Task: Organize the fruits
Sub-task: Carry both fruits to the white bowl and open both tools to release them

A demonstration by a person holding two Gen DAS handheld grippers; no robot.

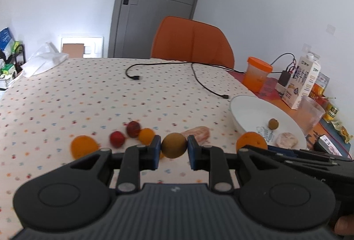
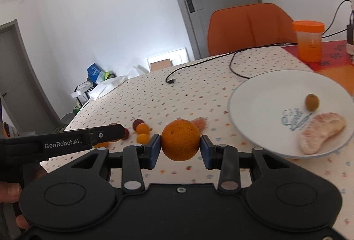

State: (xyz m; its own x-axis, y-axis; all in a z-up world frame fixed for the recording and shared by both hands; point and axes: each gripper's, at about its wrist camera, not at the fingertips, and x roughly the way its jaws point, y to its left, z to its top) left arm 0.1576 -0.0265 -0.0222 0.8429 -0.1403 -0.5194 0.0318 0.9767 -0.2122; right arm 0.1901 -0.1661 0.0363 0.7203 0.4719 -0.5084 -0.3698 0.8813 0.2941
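Left gripper (image 1: 174, 146) clamped on a small brown fruit (image 1: 174, 145), carried above the table. Right gripper (image 2: 180, 143) clamped on an orange (image 2: 180, 140), also airborne, beside the white plate (image 2: 254, 93). Plate already has one small brown fruit (image 2: 312, 102) and a pink peeled segment (image 2: 322, 132). Roughly six pieces still on the spotted tablecloth (image 1: 88, 89): oranges, red fruits, another pink segment. Judged under halfway.

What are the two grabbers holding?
The left gripper pinches a round brown fruit by its sides. The right gripper pinches an orange by its sides.
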